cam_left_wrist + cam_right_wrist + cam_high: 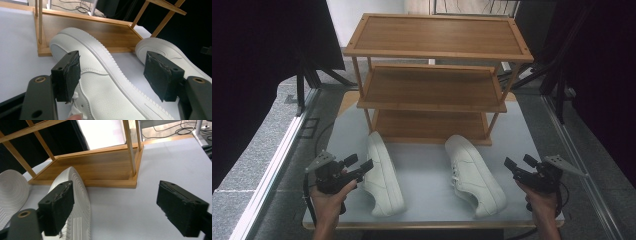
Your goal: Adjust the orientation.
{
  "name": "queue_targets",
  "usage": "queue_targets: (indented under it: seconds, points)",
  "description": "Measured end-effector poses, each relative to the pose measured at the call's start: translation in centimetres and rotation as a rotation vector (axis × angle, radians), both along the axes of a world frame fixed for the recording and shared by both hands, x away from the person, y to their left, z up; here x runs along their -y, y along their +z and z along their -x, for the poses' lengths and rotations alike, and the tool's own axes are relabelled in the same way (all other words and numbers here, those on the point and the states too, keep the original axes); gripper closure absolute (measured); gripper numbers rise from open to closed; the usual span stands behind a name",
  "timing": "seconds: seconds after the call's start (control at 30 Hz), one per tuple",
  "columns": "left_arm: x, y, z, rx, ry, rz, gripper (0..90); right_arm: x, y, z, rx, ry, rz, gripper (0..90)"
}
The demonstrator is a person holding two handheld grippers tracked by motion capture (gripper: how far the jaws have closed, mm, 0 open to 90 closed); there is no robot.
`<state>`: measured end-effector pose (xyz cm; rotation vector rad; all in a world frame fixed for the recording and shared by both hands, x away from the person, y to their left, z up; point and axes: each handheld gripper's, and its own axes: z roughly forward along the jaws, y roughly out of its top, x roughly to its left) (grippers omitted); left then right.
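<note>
Left shoe (383, 175): white sneaker, lying on its side just in front of the wooden rack (432, 75), toe end nearly at the rack's bottom shelf, heel pointing back toward you. In your left gripper view (100, 82) it runs between the jaws, upper and ribbed sole edge facing the camera.
Right shoe (473, 174): the other white sneaker, upright with laces showing, also just in front of the rack, toward its right post. Toe is near the bottom shelf, heel angles away from it. In your right gripper view (75, 202) you get its ribbed sole edge by the left-hand jaw.
Left gripper (359, 165): you've got it in front of the rack's left side, right beside the left shoe. Jaws spread wide, the shoe sits in the gap, but I can't tell if a pad is actually touching it, and nothing looks pinched.
Right gripper (519, 162): further out than the rack's right post, near the right shoe but apart from it. Jaws wide, bare tabletop between them.
Rack: three shelves, sitting at the far end of the grey table (427, 160).
Table: both shoes lie on it, apart from each other.
</note>
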<state>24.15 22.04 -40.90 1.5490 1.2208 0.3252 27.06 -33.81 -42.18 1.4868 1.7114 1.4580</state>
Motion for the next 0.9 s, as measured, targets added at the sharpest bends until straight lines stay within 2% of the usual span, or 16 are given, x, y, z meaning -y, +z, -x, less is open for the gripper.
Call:
queue_targets:
  seconds: [0.1,0.3,0.5,0.6,0.7,0.83,0.9]
  points:
    - [0.4,-0.1,0.1,0.001,-0.011,-0.004,29.5,0.4,-0.1,0.1,-0.005,-0.002,-0.010,17.0]
    - [0.9,0.0,0.3,0.009,-0.034,-0.005,32.0,1.2,0.3,0.5,0.005,-0.048,-0.043,19.4]
    - [0.6,-0.1,0.7,0.008,0.009,-0.010,38.9,1.2,0.3,0.3,0.003,-0.057,-0.048,21.6]
    - [0.3,0.1,1.3,0.024,0.028,-0.005,44.9,0.8,0.3,0.2,-0.002,-0.050,-0.038,23.4]
    - [-0.2,0.3,2.4,0.031,0.043,-0.007,45.8,0.2,0.7,0.1,0.006,-0.058,-0.043,24.7]
    - [-0.5,0.3,3.0,0.035,0.062,-0.017,47.6,-0.4,1.2,0.2,0.021,-0.037,-0.017,25.3]
    - [-0.6,0.2,3.1,0.027,0.075,-0.015,48.3,-0.8,1.4,0.3,0.029,-0.030,-0.029,26.4]
